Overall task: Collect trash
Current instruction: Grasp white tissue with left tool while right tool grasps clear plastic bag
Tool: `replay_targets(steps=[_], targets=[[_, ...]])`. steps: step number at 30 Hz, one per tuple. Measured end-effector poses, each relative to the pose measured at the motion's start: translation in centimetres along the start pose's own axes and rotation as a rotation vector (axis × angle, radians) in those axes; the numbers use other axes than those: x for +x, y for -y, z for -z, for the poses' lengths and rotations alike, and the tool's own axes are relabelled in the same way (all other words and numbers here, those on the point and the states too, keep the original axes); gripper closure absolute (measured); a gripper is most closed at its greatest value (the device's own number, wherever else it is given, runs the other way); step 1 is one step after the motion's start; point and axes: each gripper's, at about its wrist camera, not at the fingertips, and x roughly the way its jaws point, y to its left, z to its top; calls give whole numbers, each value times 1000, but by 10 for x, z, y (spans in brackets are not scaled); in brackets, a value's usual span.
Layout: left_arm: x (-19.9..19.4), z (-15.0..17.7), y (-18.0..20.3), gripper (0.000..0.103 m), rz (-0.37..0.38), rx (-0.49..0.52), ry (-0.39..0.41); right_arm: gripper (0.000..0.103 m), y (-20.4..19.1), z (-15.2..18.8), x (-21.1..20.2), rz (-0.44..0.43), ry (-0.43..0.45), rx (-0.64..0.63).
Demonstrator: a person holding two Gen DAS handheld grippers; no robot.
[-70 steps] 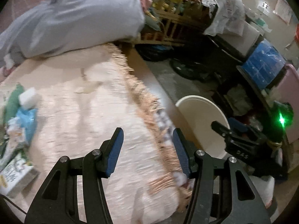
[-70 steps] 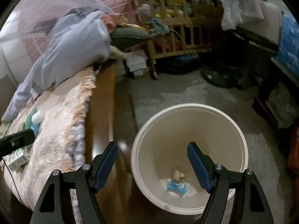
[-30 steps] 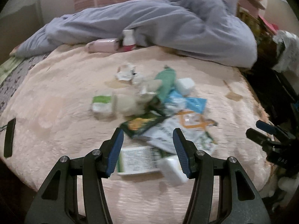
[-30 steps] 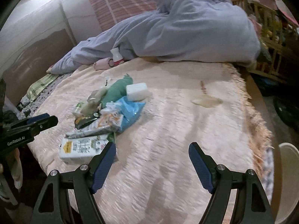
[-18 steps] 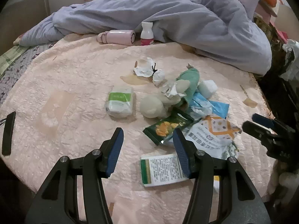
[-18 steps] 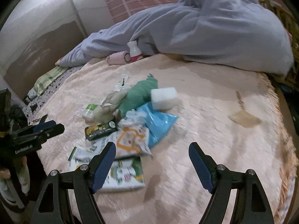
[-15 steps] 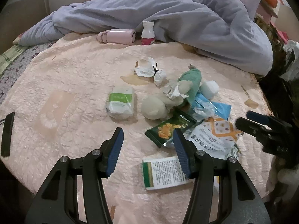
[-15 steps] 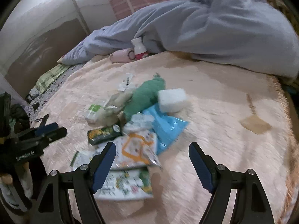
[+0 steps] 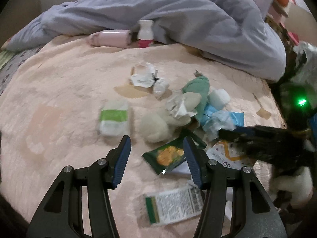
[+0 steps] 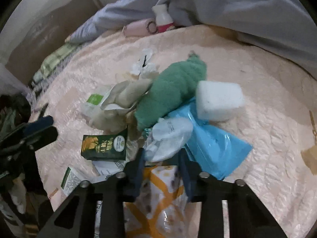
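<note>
Bedspread (image 9: 59, 99), pink, bearing the trash heap mid-bed; grey quilt (image 9: 178, 19) behind. Green cloth (image 10: 174, 93), blue packet (image 10: 216, 146), white sponge (image 10: 220, 101), dark green sachet (image 9: 168, 156). Right gripper (image 10: 161, 165): jaws just closing on an orange-and-white wrapper (image 10: 160, 190), apparently grasped. Left gripper (image 9: 156, 158): released, hovering over the sachet. Step: pickup; next, lifting the wrapper clear without dragging neighbours.

I am working in a lived-in bedroom at home.

I am looking down at a bed (image 9: 59, 103) that is wearing a peach quilted bedspread, with a rumpled grey-blue duvet (image 9: 178, 15) lying across its far side, a pink flask (image 9: 109, 37) and a small white bottle (image 9: 145, 32) resting against it, and a plush toy (image 10: 174, 91) sitting among scattered wrappers (image 9: 170, 156).
</note>
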Motion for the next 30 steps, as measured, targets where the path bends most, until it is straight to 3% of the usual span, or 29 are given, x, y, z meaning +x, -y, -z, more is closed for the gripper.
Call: replay_targets(steps=[6, 11, 12, 13, 15, 17, 24, 30], targets=[[32, -21, 20, 50, 42, 60, -11, 75, 33, 7, -46, -68, 126, 103], [62, -30, 31, 51, 2, 105, -71, 75, 45, 15, -76, -89, 182, 146], [64, -31, 30, 57, 7, 102, -69, 75, 46, 16, -78, -87, 185, 146], [65, -32, 29, 76, 27, 93, -73, 75, 46, 18, -81, -83, 189, 144], [66, -33, 22, 79, 86, 52, -104, 75, 46, 24, -85, -74, 191, 140], [59, -34, 17, 88, 88, 41, -90, 75, 46, 30, -89, -58, 190, 139], [11, -39, 8, 92, 76, 9, -13, 75, 47, 48, -102, -56, 200, 137], [-37, -45, 26, 92, 118, 17, 65, 75, 50, 64, -122, -38, 229, 143]])
